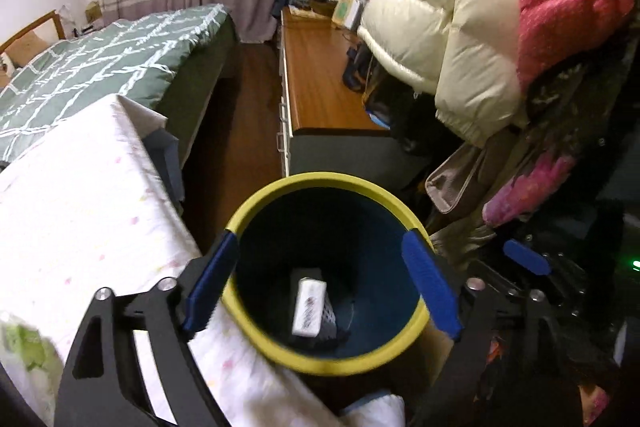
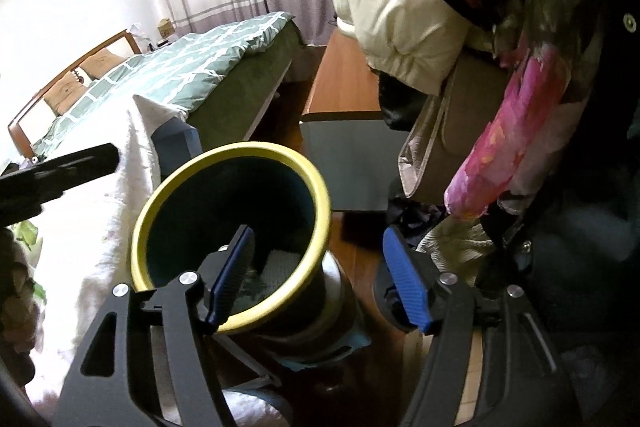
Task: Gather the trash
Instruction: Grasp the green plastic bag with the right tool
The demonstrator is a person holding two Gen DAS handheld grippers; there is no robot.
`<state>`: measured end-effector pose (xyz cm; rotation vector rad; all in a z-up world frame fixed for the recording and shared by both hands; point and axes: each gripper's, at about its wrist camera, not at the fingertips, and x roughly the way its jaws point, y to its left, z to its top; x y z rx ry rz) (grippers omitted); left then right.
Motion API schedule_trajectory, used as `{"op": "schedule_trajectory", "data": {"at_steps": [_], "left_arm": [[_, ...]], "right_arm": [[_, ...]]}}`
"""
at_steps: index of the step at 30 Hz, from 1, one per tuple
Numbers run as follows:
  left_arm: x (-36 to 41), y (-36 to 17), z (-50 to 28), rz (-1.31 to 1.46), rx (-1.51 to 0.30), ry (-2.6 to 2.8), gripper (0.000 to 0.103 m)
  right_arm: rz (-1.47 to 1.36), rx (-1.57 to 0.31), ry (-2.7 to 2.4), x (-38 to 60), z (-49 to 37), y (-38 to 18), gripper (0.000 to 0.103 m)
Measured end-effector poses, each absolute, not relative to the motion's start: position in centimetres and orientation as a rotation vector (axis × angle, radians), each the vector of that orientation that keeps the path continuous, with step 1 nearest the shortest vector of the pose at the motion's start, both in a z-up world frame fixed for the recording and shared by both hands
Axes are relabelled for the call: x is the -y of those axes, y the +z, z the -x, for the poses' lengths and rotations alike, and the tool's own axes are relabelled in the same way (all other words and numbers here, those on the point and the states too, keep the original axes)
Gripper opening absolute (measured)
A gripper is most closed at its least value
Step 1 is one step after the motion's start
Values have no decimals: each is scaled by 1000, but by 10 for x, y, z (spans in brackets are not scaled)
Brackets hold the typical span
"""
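Observation:
A dark blue bin with a yellow rim [image 1: 256, 339] stands on the floor beside a white-covered surface. A small white box [image 1: 310, 307] lies at its bottom on something dark and netted. My left gripper [image 1: 320, 239] hangs open over the bin's mouth, nothing between its blue pads. In the right wrist view the bin's yellow rim [image 2: 316, 187] runs between the fingers of my right gripper [image 2: 318, 233]: the left finger [image 2: 236, 267] is inside the bin, the right finger [image 2: 404, 279] stands outside, apart from the wall. A pale netted piece [image 2: 280, 265] shows inside.
A white dotted cover [image 1: 80, 211] lies left of the bin, a green quilted bed [image 1: 100, 67] behind it. A wooden-topped cabinet [image 1: 320, 79] stands beyond. Hanging puffy coats [image 1: 460, 27] and a pink flowered cloth [image 2: 492, 147] crowd the right side.

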<state>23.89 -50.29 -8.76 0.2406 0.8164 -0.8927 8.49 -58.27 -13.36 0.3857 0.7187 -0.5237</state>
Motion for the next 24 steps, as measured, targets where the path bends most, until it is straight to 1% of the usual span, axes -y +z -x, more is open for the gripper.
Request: {"op": "schedule_trajectory", "data": {"at_steps": [2, 7, 12, 16, 22, 24], "left_arm": [[478, -76, -232, -206, -794, -880, 94], [406, -55, -217, -133, -743, -813, 98], [306, -34, -202, -34, -670, -662, 98], [204, -18, -190, 10, -597, -441, 98], [88, -18, -172, 52, -548, -159, 98], [61, -21, -168, 71, -548, -114, 98]], "right_arm": [[-376, -717, -515, 575, -86, -132, 66], [-349, -724, -471, 550, -97, -126, 67], [-314, -719, -396, 511, -113, -115, 67], [-276, -710, -324, 473, -129, -105, 67], [-220, -705, -194, 403, -152, -94, 67], [-202, -706, -151, 381, -159, -90, 67]]}}
